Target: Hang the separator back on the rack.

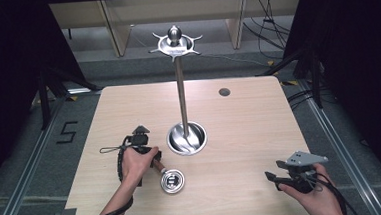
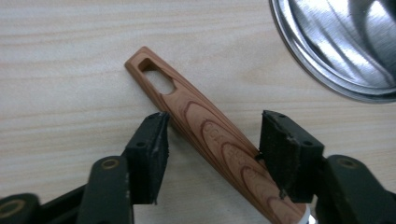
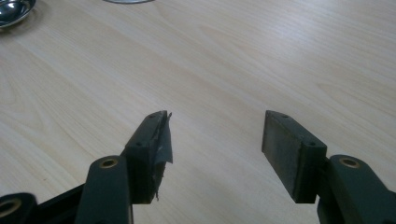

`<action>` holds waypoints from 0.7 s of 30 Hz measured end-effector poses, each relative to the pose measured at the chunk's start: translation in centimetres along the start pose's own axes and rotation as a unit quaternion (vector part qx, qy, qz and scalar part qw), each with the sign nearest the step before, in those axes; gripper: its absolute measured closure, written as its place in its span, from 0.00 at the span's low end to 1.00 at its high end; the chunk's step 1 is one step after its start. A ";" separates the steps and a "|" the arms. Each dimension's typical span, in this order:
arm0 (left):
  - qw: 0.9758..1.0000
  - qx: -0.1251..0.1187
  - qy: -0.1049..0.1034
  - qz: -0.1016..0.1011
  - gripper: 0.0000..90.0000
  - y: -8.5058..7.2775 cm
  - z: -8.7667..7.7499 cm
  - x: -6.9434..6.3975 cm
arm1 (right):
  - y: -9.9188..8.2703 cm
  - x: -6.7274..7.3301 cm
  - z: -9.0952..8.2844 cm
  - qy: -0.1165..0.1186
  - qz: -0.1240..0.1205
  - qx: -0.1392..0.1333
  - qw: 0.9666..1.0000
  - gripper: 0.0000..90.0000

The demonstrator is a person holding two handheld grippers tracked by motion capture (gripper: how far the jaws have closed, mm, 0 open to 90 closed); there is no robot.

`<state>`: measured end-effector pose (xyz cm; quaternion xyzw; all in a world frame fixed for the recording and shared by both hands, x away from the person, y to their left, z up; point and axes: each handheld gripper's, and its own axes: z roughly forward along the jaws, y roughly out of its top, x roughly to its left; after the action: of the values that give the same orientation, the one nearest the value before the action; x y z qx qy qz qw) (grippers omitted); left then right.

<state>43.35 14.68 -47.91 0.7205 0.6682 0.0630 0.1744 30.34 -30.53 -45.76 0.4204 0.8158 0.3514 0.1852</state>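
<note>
A small steel ladle (image 1: 173,181) lies on the wooden table (image 1: 250,134) in front of the stand, its wood-grain handle (image 2: 205,135) pointing toward the left hand. The handle has a hanging slot at its tip. My left gripper (image 2: 212,140) straddles it, pointing down, and both pads touch the handle's sides as it crosses between them at a slant. My right gripper (image 1: 272,178) rests low near the table's front right, jaws wide apart over bare wood with nothing between them (image 3: 215,140).
A tall steel stand with a ring of hooks at the top (image 1: 174,41) rises from a round dish base (image 1: 187,138) at mid-table, just beyond the ladle; its rim (image 2: 336,51) sits close to the left gripper. A dark hole (image 1: 224,92) marks the far side.
</note>
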 end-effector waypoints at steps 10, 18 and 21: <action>0.996 0.023 0.038 0.073 0.74 -0.3 0.2 0.2 | 0.0 0.1 0.0 0.002 0.005 0.004 1.000 0.46; 0.994 0.034 0.036 0.099 0.72 -0.3 0.1 0.7 | 0.0 0.2 0.1 0.002 0.008 0.008 1.000 0.46; 0.994 0.034 0.033 0.102 0.68 -0.3 0.1 0.7 | 0.0 0.3 0.1 0.003 0.014 0.012 1.000 0.46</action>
<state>43.20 15.38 -48.22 0.7879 0.5985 0.0808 0.1203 30.21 -30.30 -45.85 0.4327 0.8144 0.3459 0.1727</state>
